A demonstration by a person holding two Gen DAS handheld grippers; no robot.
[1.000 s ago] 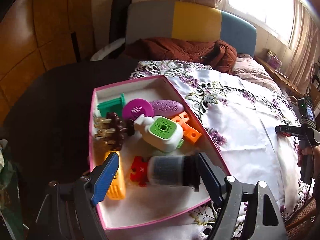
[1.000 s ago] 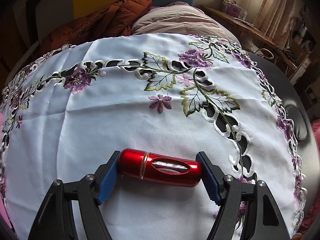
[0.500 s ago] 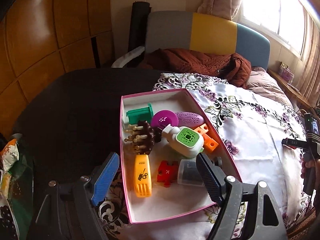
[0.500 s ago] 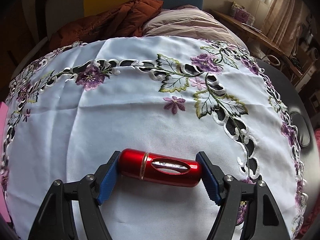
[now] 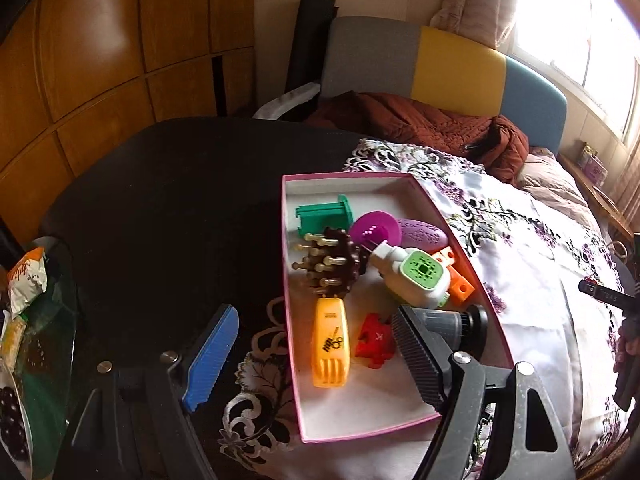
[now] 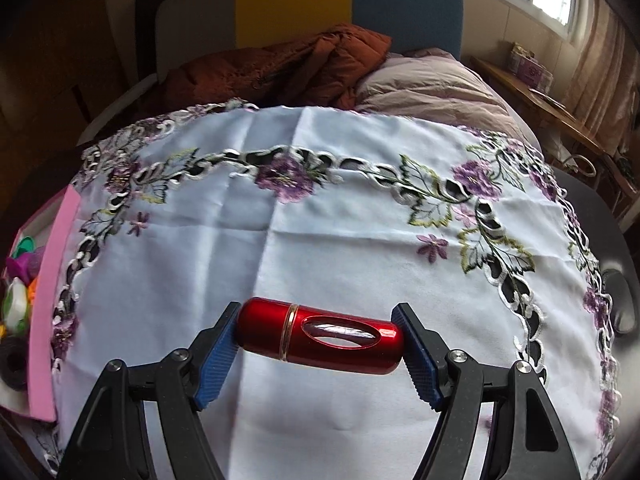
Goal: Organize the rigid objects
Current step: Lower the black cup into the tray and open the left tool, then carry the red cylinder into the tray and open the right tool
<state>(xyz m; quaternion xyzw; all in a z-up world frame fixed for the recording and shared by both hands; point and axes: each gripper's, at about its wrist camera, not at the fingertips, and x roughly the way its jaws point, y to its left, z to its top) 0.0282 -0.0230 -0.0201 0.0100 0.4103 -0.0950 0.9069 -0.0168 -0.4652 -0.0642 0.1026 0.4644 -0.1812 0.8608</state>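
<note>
A pink-rimmed white box [image 5: 289,320] lies on the embroidered cloth [image 5: 532,280]. It holds several rigid items: a green block [image 5: 324,216], a brown spiked brush [image 5: 332,264], a white and green device [image 5: 416,276], an orange comb [image 5: 331,344], a red piece [image 5: 374,340] and a grey cylinder [image 5: 456,322]. My left gripper [image 5: 316,356] is open and empty above the box's near left edge. My right gripper [image 6: 320,344] is shut on a red metal capsule [image 6: 320,334], held end to end above the cloth [image 6: 320,220]. The box's pink wall [image 6: 46,300] shows at the left edge.
A black round table [image 5: 168,200] lies under the cloth. A glass shelf with snack packets [image 5: 24,280] is at the far left. A rust quilted jacket [image 5: 420,124] lies on a bed behind. A wooden wardrobe [image 5: 100,48] stands at the back left.
My left gripper let go of the grey cylinder in the box, then drew back and to the left. My right gripper carried the red capsule leftward, bringing the box's edge into view.
</note>
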